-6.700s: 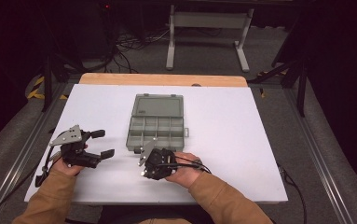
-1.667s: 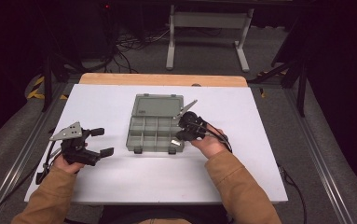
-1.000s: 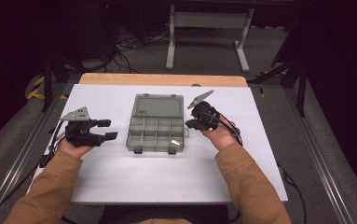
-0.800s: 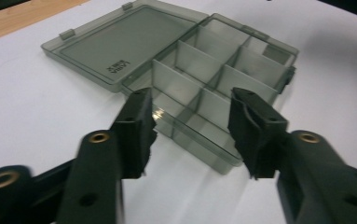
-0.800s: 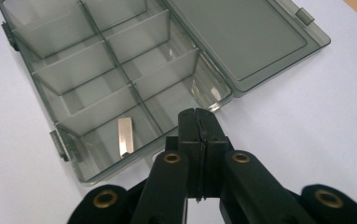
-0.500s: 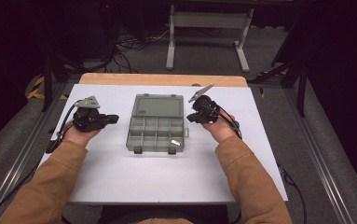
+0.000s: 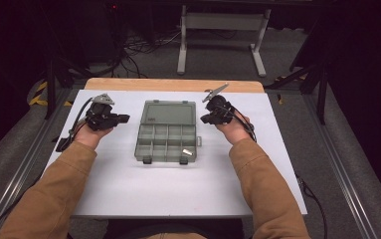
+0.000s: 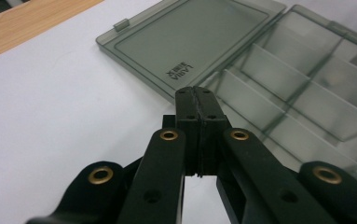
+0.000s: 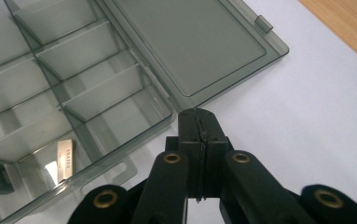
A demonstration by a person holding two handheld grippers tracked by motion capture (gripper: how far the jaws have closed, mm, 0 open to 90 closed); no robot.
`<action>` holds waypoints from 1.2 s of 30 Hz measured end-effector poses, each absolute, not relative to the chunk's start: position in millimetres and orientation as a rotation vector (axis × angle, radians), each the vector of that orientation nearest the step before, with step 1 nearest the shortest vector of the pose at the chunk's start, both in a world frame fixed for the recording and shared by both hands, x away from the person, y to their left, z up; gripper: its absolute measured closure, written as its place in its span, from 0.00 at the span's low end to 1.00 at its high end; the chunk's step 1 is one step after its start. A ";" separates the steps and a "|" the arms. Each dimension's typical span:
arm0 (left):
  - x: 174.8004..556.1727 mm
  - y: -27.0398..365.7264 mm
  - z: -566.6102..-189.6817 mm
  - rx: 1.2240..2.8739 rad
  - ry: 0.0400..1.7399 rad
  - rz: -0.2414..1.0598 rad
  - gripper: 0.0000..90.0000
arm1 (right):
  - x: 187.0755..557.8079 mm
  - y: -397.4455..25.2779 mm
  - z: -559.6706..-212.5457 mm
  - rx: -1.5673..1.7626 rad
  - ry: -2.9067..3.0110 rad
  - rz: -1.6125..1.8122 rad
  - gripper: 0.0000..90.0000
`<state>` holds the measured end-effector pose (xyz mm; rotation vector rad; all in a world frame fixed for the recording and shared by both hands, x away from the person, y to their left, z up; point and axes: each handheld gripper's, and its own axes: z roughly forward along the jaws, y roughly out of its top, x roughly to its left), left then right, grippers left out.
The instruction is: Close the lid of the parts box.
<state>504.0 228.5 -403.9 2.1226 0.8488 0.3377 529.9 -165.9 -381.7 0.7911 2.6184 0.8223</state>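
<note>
Your organizer box (image 7: 167, 132) lies open at the middle of the white table (image 7: 128, 194), its flat lid (image 7: 170, 111) folded out toward twelve o'clock and a small metal piece (image 7: 187, 152) in the compartment at its five o'clock corner. Your left gripper (image 7: 122, 118) sits at the box's nine o'clock and your right gripper (image 7: 204, 118) at its three o'clock, both near the lid and apart from it. Both pairs of jaws are pressed together with nothing between them.
</note>
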 end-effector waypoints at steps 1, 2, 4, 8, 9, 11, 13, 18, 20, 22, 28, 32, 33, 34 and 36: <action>506.2 227.8 -404.3 2.119 0.861 0.340 1.00 | 531.2 -166.1 -381.7 0.794 2.615 0.823 1.00; 508.0 227.6 -404.5 2.121 0.866 0.343 1.00 | 532.7 -166.6 -381.7 0.801 2.613 0.823 1.00; 512.4 227.3 -405.5 2.113 0.881 0.349 1.00 | 535.3 -167.3 -382.0 0.808 2.609 0.829 1.00; 520.9 224.7 -407.9 2.122 0.926 0.341 1.00 | 541.5 -168.0 -383.4 0.823 2.602 0.828 1.00; 523.0 224.1 -408.0 2.128 0.930 0.344 1.00 | 543.2 -167.9 -384.0 0.829 2.598 0.825 1.00; 525.6 221.7 -408.2 2.126 0.949 0.331 1.00 | 546.2 -167.8 -385.3 0.830 2.594 0.824 1.00; 527.9 220.1 -408.2 2.127 0.953 0.348 1.00 | 548.4 -167.8 -386.2 0.826 2.590 0.824 1.00; 532.8 216.7 -410.7 2.142 0.973 0.345 1.00 | 552.6 -167.7 -388.7 0.834 2.586 0.816 1.00; 536.5 215.4 -412.3 2.145 0.989 0.346 1.00 | 554.9 -168.1 -390.0 0.842 2.582 0.812 1.00; 539.1 214.4 -413.5 2.145 1.001 0.345 1.00 | 556.9 -168.9 -391.0 0.844 2.579 0.813 1.00; 545.0 212.6 -417.2 2.144 1.015 0.332 1.00 | 561.6 -170.2 -395.4 0.855 2.575 0.808 1.00; 547.1 210.1 -422.4 2.157 1.017 0.326 1.00 | 564.2 -169.5 -399.5 0.865 2.571 0.810 1.00; 548.0 209.9 -423.4 2.158 1.015 0.330 1.00 | 564.8 -169.0 -400.7 0.869 2.569 0.809 1.00; 548.5 209.2 -424.7 2.153 1.020 0.320 1.00 | 565.4 -168.4 -401.8 0.874 2.568 0.811 1.00; 550.2 208.8 -426.5 2.154 1.021 0.325 1.00 | 566.5 -167.2 -403.9 0.873 2.566 0.808 1.00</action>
